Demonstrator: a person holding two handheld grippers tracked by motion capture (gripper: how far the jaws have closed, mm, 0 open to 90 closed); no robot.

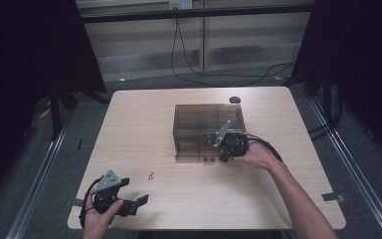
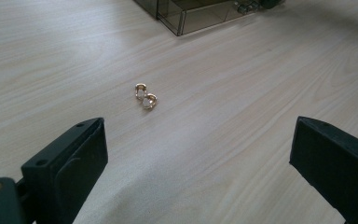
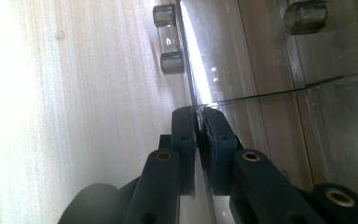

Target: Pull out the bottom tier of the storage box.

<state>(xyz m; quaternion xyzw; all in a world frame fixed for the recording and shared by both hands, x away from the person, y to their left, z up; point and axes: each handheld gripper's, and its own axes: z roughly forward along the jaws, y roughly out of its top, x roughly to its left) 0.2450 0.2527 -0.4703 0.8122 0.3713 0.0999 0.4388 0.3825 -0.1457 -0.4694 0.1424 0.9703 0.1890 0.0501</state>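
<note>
One table (image 1: 144,124) fills the middle of the high view. On it stands one smoky clear drawer box (image 1: 199,117), at centre, with two clear drawer handles (image 3: 168,44) showing in the upper part of the right gripper view. Two small gold rings (image 2: 145,95) lie touching at the centre of the left gripper view. One black disc (image 1: 235,99) sits above the box. Two grippers: one left gripper (image 1: 132,196) at lower left, one right gripper (image 1: 222,149) at centre right.

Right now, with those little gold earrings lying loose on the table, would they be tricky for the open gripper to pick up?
Probably. The earrings are tiny beside the left gripper and its wide-open jaws, so they look light and may skid on the smooth table when nudged. Their rounded, shiny hoops could slip between flat pads. The two lie touching, so pushing one would likely move both.
</note>
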